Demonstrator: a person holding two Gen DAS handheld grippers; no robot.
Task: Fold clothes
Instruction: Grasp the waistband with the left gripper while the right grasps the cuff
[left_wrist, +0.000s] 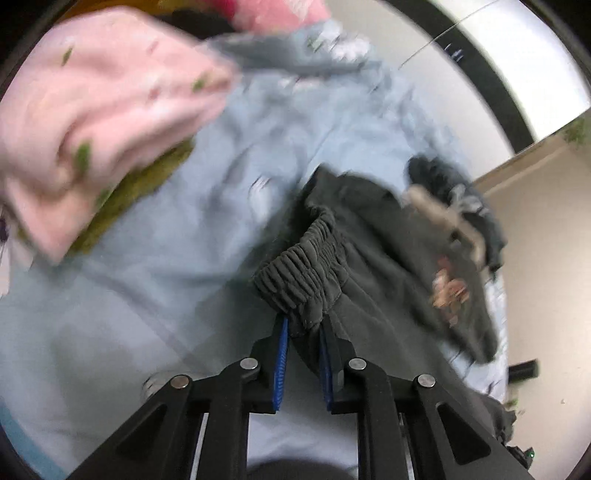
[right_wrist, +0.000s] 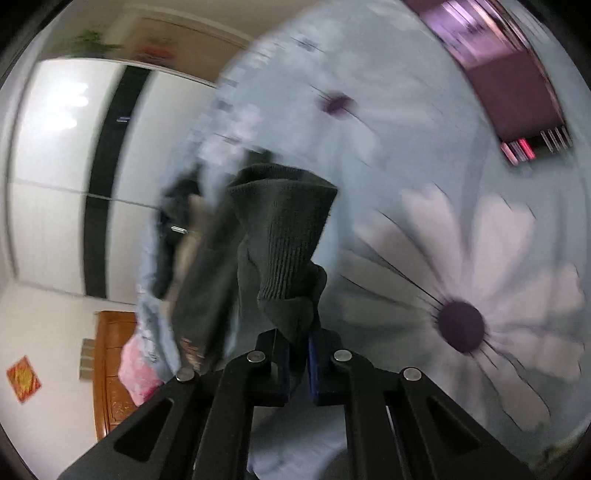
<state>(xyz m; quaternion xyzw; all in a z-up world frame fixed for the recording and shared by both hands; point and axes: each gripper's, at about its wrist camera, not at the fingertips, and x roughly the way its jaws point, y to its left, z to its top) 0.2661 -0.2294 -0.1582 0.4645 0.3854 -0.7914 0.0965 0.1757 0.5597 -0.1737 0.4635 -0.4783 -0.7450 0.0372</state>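
A dark grey pair of trousers (left_wrist: 369, 236) with a small printed patch lies over a light blue bedsheet (left_wrist: 184, 258). My left gripper (left_wrist: 303, 325) is shut on its gathered elastic waistband (left_wrist: 306, 273). My right gripper (right_wrist: 295, 339) is shut on the ribbed cuff (right_wrist: 284, 236) of the same dark grey garment (right_wrist: 207, 280), which hangs lifted above the sheet. Both views are blurred by motion.
A pink garment (left_wrist: 96, 122) and an olive one (left_wrist: 140, 192) lie at the left on the bed. More dark clothes (left_wrist: 454, 192) lie beyond the trousers. The sheet has large white flowers (right_wrist: 461, 325). A white wardrobe (right_wrist: 66, 177) and a wooden cabinet (right_wrist: 110, 369) stand beside the bed.
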